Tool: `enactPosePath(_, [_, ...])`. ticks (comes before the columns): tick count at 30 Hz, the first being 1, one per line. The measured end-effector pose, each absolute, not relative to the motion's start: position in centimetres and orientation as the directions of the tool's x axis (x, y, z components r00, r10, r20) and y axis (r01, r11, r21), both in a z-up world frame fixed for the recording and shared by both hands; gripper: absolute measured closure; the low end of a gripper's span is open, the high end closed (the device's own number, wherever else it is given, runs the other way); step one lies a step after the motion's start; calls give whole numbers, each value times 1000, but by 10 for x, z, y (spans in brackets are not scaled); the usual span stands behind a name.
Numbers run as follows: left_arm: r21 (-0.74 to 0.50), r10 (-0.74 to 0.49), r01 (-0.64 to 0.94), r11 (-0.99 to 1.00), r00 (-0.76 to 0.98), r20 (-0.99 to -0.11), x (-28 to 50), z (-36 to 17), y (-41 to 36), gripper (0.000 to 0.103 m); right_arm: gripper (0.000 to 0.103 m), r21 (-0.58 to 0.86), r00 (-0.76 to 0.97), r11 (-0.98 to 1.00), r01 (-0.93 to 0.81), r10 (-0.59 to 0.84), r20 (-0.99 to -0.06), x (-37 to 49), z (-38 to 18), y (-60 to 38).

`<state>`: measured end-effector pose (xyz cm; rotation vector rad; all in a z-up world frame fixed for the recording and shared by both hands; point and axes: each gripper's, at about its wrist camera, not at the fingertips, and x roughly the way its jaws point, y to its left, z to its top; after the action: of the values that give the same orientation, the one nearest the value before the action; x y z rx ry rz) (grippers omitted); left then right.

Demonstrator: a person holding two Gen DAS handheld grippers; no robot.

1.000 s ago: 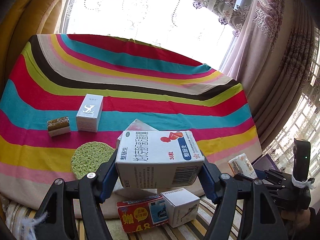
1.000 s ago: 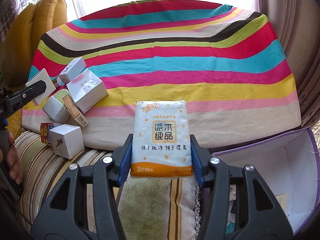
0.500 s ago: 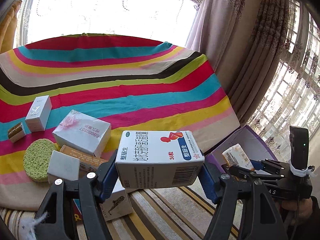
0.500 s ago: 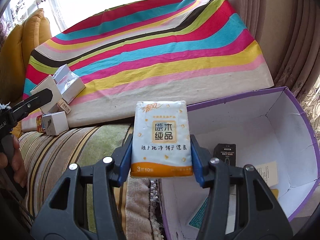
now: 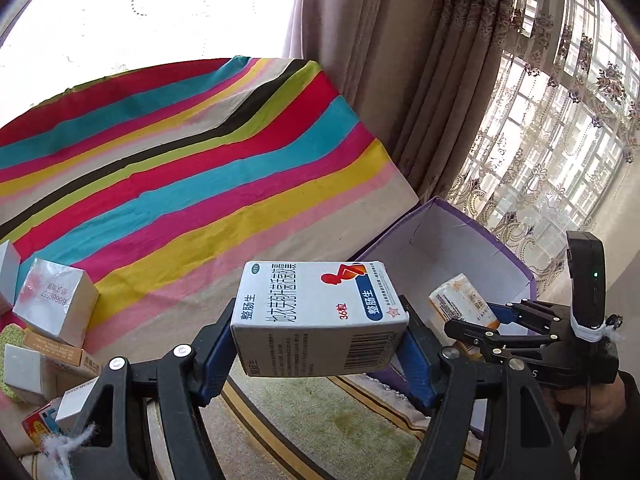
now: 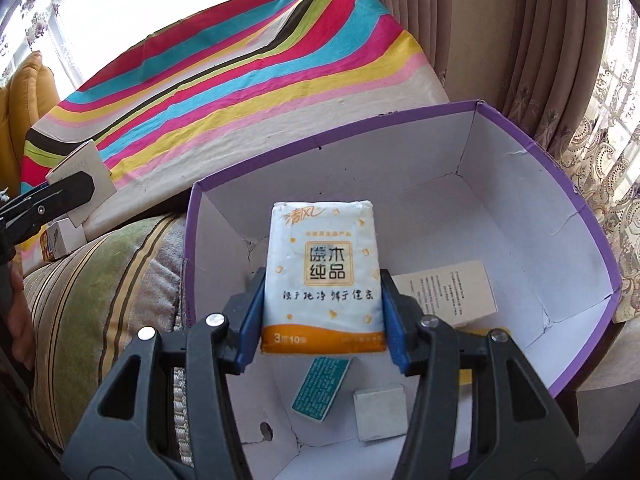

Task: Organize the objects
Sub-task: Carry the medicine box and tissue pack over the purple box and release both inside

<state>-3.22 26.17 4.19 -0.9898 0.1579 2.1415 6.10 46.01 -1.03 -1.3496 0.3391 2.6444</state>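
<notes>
My left gripper [image 5: 320, 344] is shut on a white medicine box [image 5: 320, 316] with blue and red print, held above the striped sofa seat, left of the purple box [image 5: 436, 236]. My right gripper [image 6: 322, 320] is shut on a white and orange tissue pack [image 6: 322, 276], held over the open purple box [image 6: 532, 216]. The tissue pack [image 5: 460, 304] and right gripper [image 5: 480, 320] also show in the left wrist view. The left gripper's finger [image 6: 60, 196] shows at the left edge of the right wrist view.
The purple box holds a beige leaflet [image 6: 448, 292], a teal card [image 6: 320, 388] and a small grey box [image 6: 380, 412]. Several small boxes [image 5: 56, 304] and a green sponge [image 5: 8, 336] lie on the rainbow-striped cloth [image 5: 200, 168]. Curtains [image 5: 460, 80] hang at the right.
Both grippers swung right with their loads. The tissue pack now hangs over the purple box's inside; the medicine box came close to the purple box's left wall.
</notes>
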Motion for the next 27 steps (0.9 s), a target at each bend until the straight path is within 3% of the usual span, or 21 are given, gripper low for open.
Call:
enactPosePath(13, [-63,584,-848,-526,-306,-752,9,37,324,30,47,86,-541,-922,-377,144,-828,85,-12,508])
enactPosePath(19, [-68,593,-878,-474,-262,-761,16,34,335,22,46,83,-540,-918,-387,152,-828,86,-9,509])
enactPosePath(23, [-83,598,-868,-490,-266,-756,14,35,332,20,29,83,-543,-916,-393,159,-824,85,-7,509])
enactPosePath(27, [-109,606,-853,-510,-266,-750,9,35,327,20,29,82,-541,-918,-388,155,-826,82,-6,507])
